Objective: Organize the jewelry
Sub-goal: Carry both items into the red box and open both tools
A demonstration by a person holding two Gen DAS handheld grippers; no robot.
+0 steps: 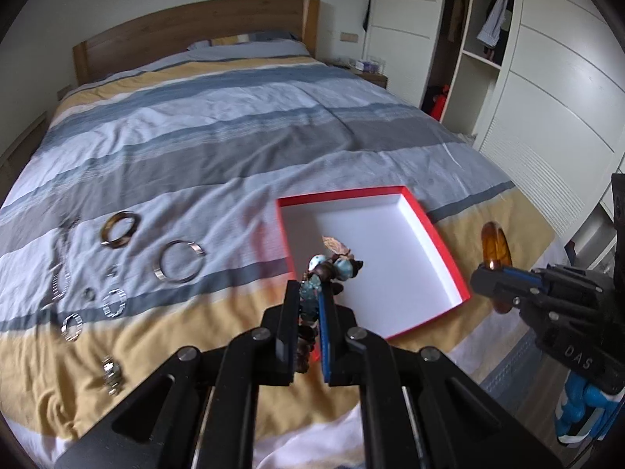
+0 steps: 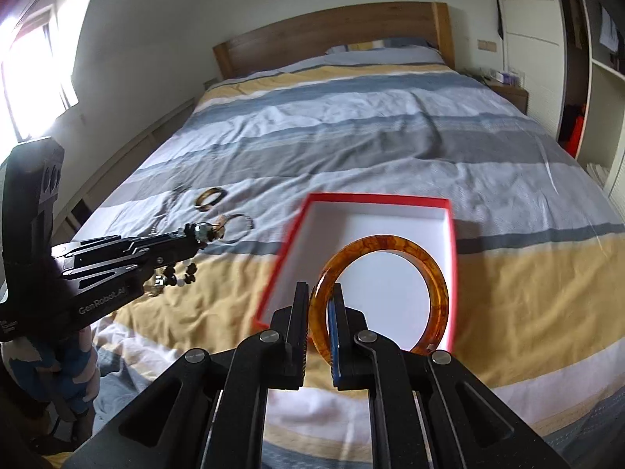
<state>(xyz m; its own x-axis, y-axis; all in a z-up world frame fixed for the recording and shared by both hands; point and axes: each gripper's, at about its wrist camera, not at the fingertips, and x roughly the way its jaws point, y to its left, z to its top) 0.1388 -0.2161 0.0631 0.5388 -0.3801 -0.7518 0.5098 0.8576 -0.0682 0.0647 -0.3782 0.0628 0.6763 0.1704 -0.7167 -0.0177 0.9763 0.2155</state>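
A shallow red box (image 1: 441, 242) with a white inside lies open and bare on the striped bed; in the right wrist view the red box (image 2: 449, 211) sits straight ahead. My left gripper (image 1: 310, 293) is shut on a beaded bracelet (image 1: 332, 267) of blue and brown beads, held above the box's near left edge. My right gripper (image 2: 320, 293) is shut on an amber bangle (image 2: 433, 269), which hangs over the box. From the left wrist view the right gripper (image 1: 490, 273) and amber bangle (image 1: 496, 244) show at the right. The left gripper (image 2: 197, 236) shows at the left of the right wrist view.
Left of the box more jewelry lies on the bedspread: a brown bangle (image 1: 119, 230), a silver bangle (image 1: 179, 261), small silver rings (image 1: 115, 303), a chain (image 1: 60, 277) and a metal piece (image 1: 111, 379). A wardrobe (image 1: 547, 90) stands on the right, a wooden headboard (image 1: 195, 27) beyond.
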